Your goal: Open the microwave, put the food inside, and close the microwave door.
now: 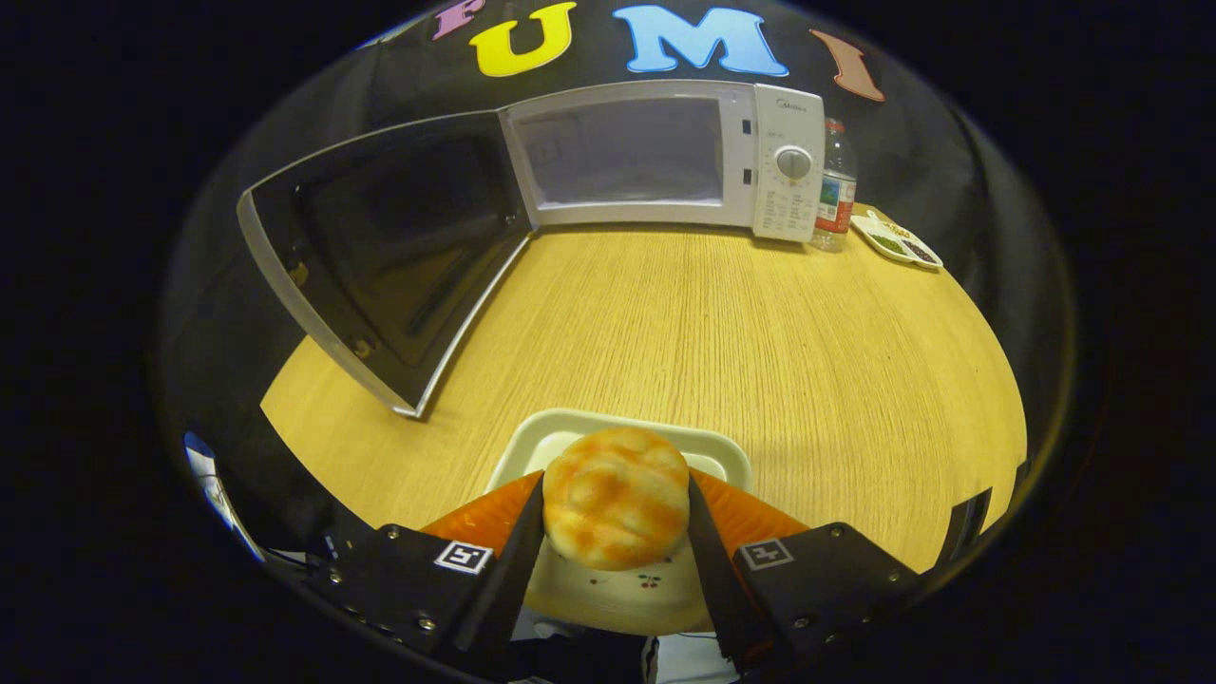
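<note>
- The microwave door [380, 252] stands swung wide open at the far left, its dark inner face turned toward the table, its lower corner reaching out over the wooden table [760, 342].
- Right of the door, the white microwave [655, 157] sits at the far edge of the table; its cavity [622, 152] is open to view and looks bare and pale inside.
- The control panel with a round dial [793, 163] makes up the microwave's right end.
- In the near middle, the gripper [616, 518] is clamped on the food: a round, golden-brown bun [616, 508] sits between the two fingers, each finger pressed against one side of it.
- Under and just beyond the bun lies a white rectangular tray [622, 432], and a pale plate [617, 594] with a small cherry print shows below the bun between the fingers; whether the bun rests on it or is lifted off cannot be told.
- The bun is well apart from the microwave, with bare table between them.
- Just right of the microwave stands a clear plastic bottle [836, 185] with a red cap.
- Farthest right, near the bottle, lies a small white divided dish [898, 239] holding dark and green bits.
</note>
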`<act>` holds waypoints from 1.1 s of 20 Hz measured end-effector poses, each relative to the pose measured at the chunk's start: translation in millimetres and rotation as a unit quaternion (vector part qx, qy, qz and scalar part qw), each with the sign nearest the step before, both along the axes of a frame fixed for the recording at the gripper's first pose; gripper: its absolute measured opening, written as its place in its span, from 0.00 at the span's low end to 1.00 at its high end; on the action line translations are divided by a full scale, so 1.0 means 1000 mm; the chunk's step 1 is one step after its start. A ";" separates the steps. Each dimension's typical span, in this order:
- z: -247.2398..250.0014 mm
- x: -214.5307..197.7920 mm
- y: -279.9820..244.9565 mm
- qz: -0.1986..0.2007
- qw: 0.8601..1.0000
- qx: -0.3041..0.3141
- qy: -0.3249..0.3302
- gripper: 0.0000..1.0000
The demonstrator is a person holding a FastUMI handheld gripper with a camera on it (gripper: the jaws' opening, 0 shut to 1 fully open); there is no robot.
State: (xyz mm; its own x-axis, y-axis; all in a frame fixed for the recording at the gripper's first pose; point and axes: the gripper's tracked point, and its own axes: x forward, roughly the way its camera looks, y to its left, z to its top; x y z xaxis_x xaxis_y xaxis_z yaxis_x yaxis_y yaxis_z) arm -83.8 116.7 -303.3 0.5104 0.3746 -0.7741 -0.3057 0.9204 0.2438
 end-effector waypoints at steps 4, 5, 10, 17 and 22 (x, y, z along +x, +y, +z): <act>0.035 0.044 0.018 -0.015 0.998 0.052 -0.042 0.79; 0.043 0.055 0.024 -0.017 0.996 0.064 -0.053 0.79; 0.074 0.117 0.042 -0.025 0.990 0.101 -0.099 0.79; 0.079 0.197 0.056 -0.043 0.983 0.129 -0.127 0.79; 0.068 0.257 0.070 -0.067 0.976 0.150 -0.139 0.79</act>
State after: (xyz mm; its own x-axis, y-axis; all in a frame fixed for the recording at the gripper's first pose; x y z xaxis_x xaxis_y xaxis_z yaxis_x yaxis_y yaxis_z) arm 173.2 186.3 -235.8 0.7455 0.4789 -0.4635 -0.2801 0.8562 0.4341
